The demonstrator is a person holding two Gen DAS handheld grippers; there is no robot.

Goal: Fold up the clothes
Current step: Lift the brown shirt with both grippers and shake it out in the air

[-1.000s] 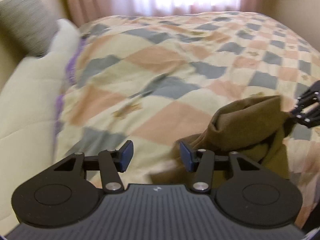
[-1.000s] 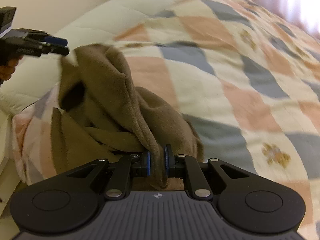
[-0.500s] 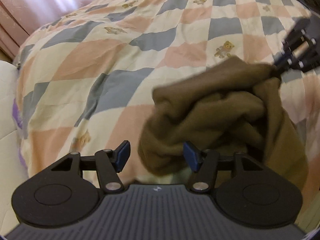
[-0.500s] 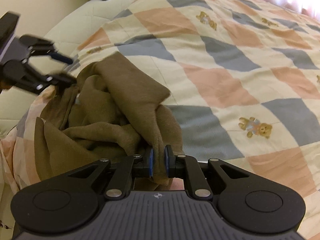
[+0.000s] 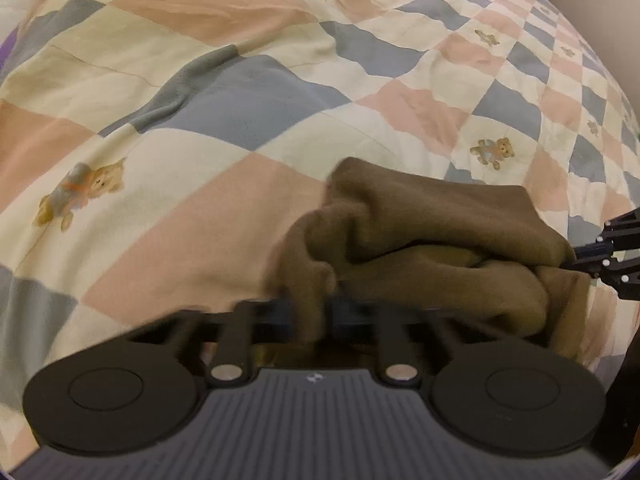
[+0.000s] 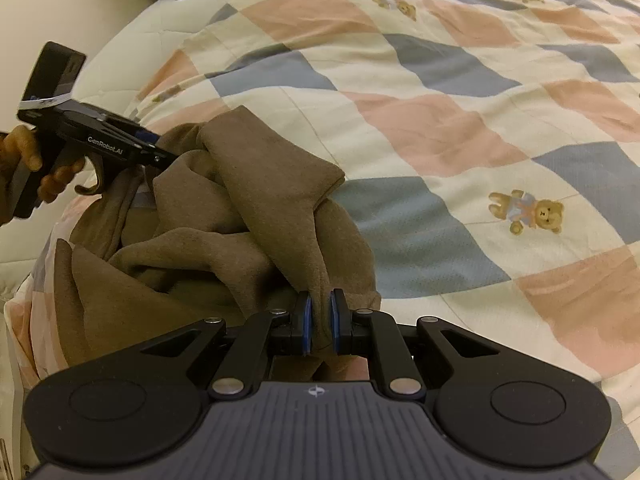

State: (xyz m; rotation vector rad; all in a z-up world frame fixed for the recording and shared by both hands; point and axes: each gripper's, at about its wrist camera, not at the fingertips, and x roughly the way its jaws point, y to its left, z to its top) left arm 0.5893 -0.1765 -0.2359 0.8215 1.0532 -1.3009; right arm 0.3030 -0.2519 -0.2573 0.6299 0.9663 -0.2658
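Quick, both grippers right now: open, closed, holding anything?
Left gripper: closed on the brown garment, blurred in its own view.
Right gripper: closed, pinching a fold of the same garment.

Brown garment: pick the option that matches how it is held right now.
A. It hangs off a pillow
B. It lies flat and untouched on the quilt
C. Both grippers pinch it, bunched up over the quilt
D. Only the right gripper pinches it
C: the right gripper is shut on a fold of the brown garment, the left gripper is closed on another bunch, over the checkered quilt.
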